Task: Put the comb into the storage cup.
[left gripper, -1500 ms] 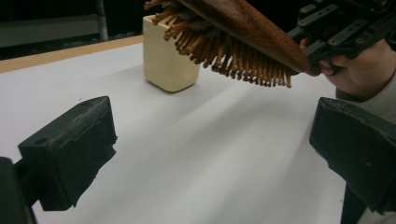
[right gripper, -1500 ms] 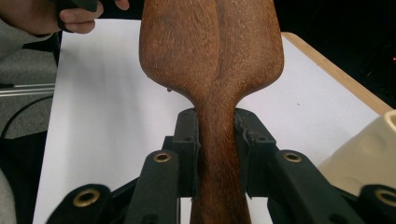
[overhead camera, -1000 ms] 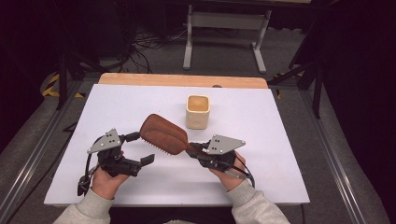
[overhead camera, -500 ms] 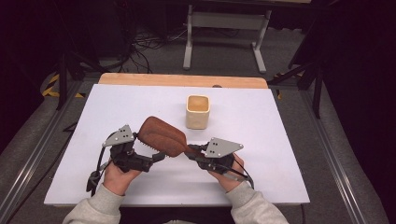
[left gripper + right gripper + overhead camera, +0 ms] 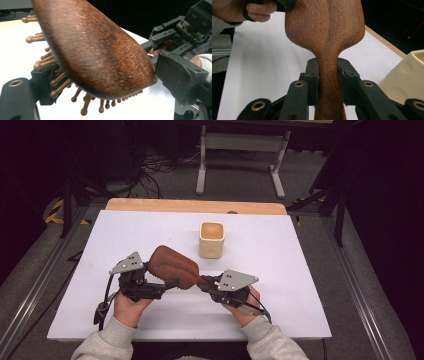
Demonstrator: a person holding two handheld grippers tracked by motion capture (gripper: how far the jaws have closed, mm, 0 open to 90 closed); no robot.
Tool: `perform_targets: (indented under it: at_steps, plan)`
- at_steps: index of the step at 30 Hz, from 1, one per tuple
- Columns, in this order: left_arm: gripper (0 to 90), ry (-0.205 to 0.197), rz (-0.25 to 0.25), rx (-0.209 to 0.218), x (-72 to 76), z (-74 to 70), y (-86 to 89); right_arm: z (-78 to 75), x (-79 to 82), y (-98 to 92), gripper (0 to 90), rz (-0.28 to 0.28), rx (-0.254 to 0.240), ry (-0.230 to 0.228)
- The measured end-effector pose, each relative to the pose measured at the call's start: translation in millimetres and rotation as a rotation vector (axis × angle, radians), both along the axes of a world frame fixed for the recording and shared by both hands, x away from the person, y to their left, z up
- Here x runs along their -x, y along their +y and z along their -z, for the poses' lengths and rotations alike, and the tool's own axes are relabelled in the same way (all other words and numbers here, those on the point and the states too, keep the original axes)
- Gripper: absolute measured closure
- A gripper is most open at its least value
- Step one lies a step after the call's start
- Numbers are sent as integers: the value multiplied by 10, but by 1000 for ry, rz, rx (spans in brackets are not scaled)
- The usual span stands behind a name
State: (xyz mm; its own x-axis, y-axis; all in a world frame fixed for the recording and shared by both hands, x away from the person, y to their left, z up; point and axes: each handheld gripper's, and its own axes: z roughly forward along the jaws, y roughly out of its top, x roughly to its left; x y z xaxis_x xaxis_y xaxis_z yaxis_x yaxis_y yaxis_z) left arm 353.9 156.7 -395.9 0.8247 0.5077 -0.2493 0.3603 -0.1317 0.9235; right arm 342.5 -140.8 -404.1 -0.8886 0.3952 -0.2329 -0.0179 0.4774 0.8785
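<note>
Two grippers now share the brown wooden paddle hairbrush (image 5: 172, 266), lifted at the table's six o'clock: right gripper (image 5: 327, 83) clamps its handle, left gripper (image 5: 167, 283), newly arrived, straddles its head, contact unclear; likely handover.

From where I sit, overhead light falls evenly on the white table (image 5: 280, 270), while the floor and room from 9 through 12 to 3 o'clock sink into near black. In my left gripper view the wooden hairbrush (image 5: 95, 50) looms soft and blurred. The right gripper view is sharper, with faint glare on the cream cup (image 5: 407, 75) at 3 o'clock.
</note>
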Motion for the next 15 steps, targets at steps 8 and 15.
perform_targets:
  at_steps: [8, 15]
  plan:
    - [308, 41, 19, 31, -14, -20, -23, 53, 9, 34, 716, 16, 45, -20]
    - [457, 46, 84, 45, 10, -42, -18, 117, 2, 51, 717, 20, 86, -21]
